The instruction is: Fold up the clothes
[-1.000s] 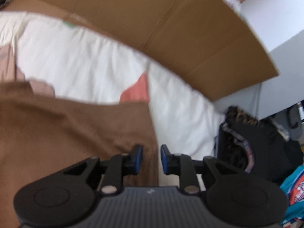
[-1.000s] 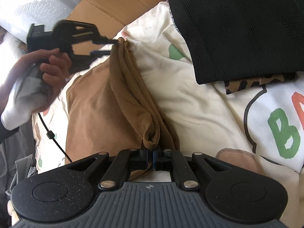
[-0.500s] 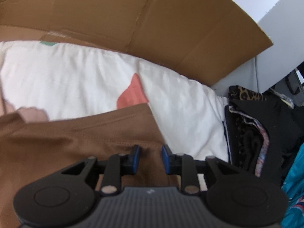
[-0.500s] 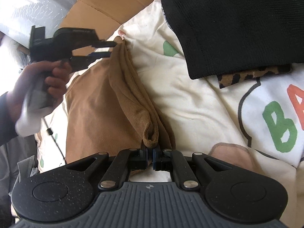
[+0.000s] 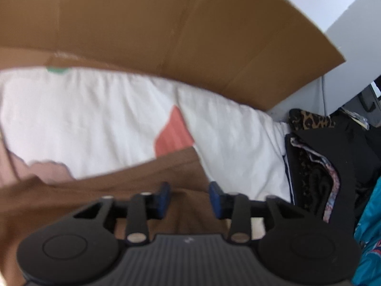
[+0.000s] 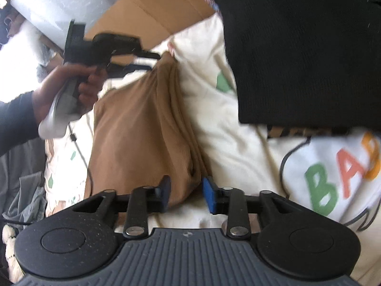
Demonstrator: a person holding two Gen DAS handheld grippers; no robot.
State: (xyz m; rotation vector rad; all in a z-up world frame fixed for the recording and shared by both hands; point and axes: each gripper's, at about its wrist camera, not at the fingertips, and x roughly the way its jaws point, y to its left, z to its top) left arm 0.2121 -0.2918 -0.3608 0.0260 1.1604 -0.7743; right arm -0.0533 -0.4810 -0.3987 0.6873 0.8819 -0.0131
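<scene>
A brown garment (image 6: 133, 138) lies folded lengthwise on a cream printed sheet (image 6: 238, 155). My right gripper (image 6: 187, 194) hovers at its near end. Its jaws are opening, with the near corner of the fold loose between the blue pads (image 6: 209, 195) and the right pad clear of it. A hand holds my left gripper (image 6: 152, 61) at the garment's far corner. In the left wrist view the left gripper (image 5: 189, 197) stands over the brown garment (image 5: 95, 202). Its jaws are opening too, and the pads do not press the cloth.
A folded black garment (image 6: 304, 47) lies on a leopard-print piece at the right of the sheet. Flattened cardboard (image 5: 166, 35) stands behind the sheet. A heap of dark clothes (image 5: 321, 166) and a teal item (image 5: 371, 214) sit past the sheet's edge. Bubble wrap (image 6: 59, 2) lies at far left.
The right gripper's jaws have parted and let go of the brown fold's near corner. The left gripper's jaws have widened over the far corner, and the garment has slackened.
</scene>
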